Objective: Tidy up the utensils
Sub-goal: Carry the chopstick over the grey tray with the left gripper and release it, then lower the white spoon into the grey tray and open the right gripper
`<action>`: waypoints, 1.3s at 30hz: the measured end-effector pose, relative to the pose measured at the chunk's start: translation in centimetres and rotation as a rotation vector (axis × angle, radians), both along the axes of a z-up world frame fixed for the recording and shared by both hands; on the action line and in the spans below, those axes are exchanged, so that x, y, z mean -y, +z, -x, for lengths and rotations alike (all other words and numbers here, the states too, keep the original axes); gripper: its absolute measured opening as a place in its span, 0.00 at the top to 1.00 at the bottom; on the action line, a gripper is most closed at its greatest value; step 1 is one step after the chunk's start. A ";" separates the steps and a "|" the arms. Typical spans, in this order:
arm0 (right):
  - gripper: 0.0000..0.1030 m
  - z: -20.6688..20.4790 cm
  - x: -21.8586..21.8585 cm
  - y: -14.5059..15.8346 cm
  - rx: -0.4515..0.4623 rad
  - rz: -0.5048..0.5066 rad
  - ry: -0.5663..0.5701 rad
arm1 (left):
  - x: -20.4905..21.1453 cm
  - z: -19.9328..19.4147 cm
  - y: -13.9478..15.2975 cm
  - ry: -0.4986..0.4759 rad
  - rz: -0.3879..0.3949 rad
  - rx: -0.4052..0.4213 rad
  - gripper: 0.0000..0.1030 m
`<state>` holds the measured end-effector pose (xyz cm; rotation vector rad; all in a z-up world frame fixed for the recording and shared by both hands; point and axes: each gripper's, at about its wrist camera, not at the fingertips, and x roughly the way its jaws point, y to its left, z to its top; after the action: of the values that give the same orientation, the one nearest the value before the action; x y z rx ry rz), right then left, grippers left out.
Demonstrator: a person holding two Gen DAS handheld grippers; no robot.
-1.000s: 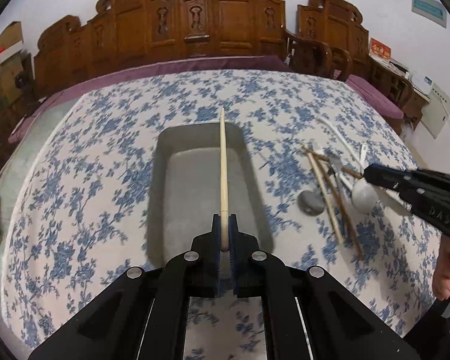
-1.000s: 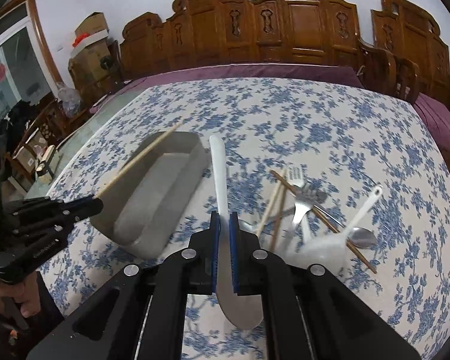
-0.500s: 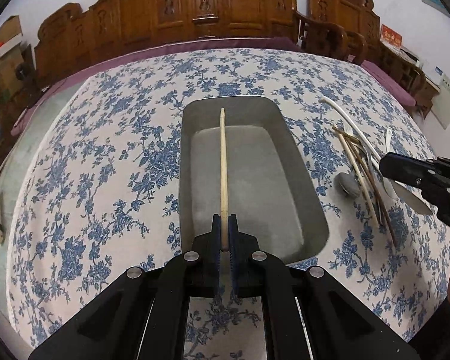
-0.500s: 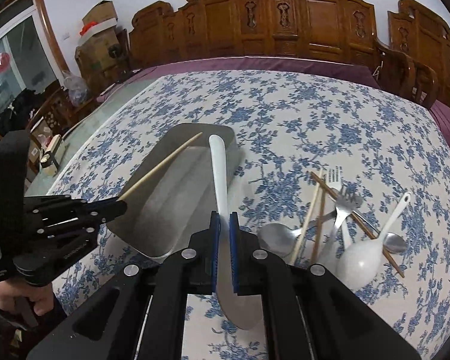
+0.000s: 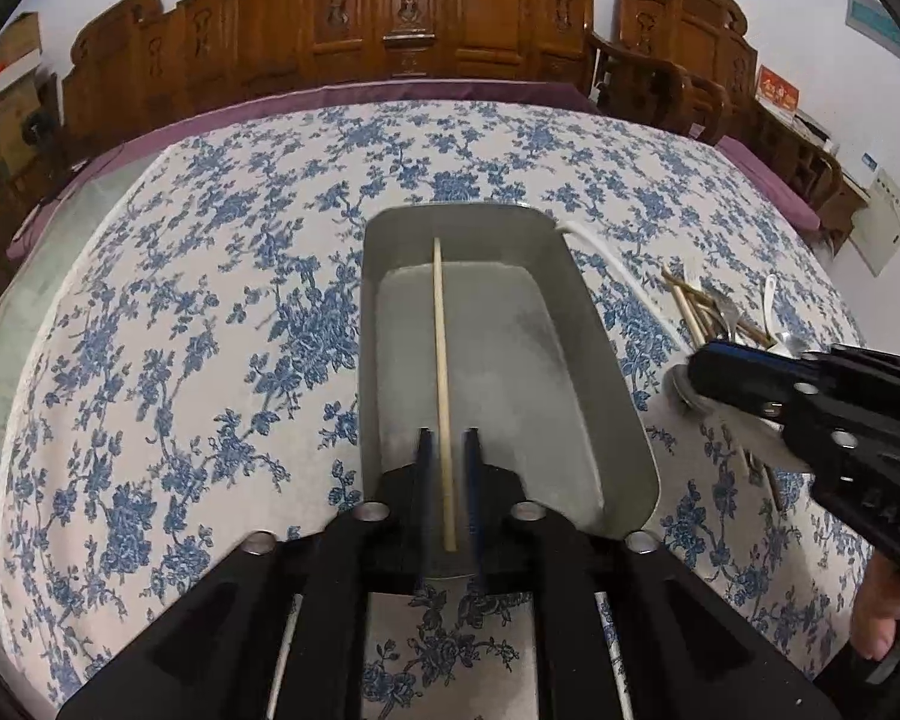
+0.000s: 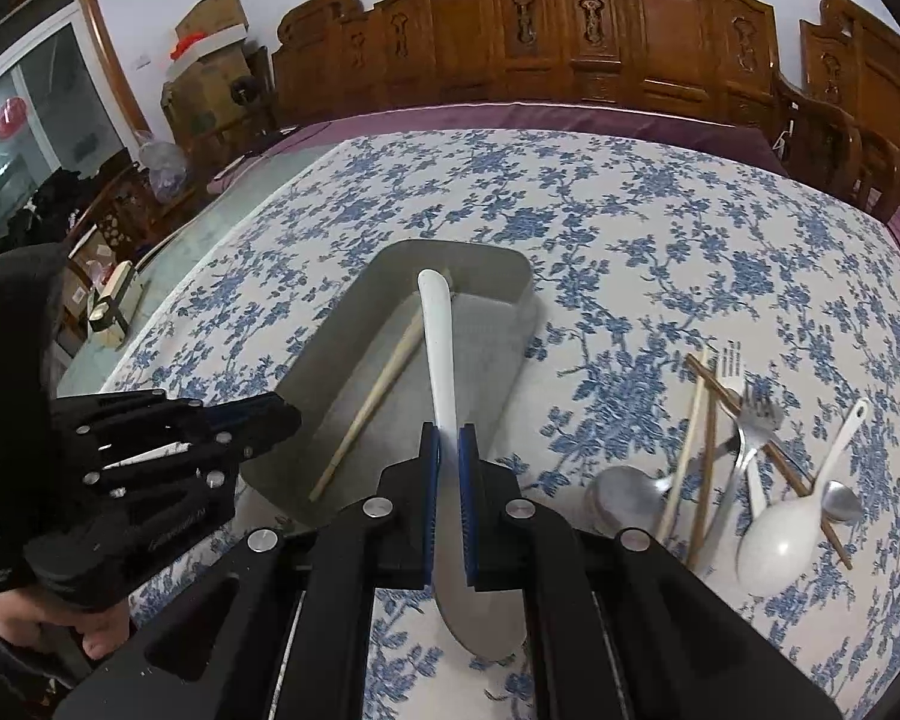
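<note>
The left claw (image 5: pixel 447 450) is opening, dropping the pale wooden chopstick (image 5: pixel 441 372) into the grey metal tray (image 5: pixel 600 396); the right claw (image 6: pixel 448 450) stays clamped on the white-handled spatula (image 6: pixel 438 348), next in.

A matt grey metal tray (image 5: pixel 618 420) sits on floral cloth (image 5: pixel 210 360). The chopstick (image 5: pixel 441 360) looks like pale smooth wood; the spatula (image 6: pixel 441 360) has a glossy white plastic handle.

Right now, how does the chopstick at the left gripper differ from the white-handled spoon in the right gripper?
The chopstick is a thin, pale wooden stick; the spoon has a broader white handle and a wide bowl. The chopstick lies loose in the grey tray between the left gripper's opening jaws, while the spoon is clamped in the right gripper, held over the tray. Both point lengthwise along the tray.
</note>
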<state>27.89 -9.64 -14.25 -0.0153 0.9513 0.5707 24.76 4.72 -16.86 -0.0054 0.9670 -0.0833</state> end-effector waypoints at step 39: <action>0.89 -1.2 -1.9 -0.2 -0.017 -0.101 -0.018 | -3.4 4.3 5.1 0.018 -0.035 0.117 0.64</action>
<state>29.14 -7.78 -14.42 0.0888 0.9371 0.6024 20.42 8.16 -11.80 0.0230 0.8516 -0.0498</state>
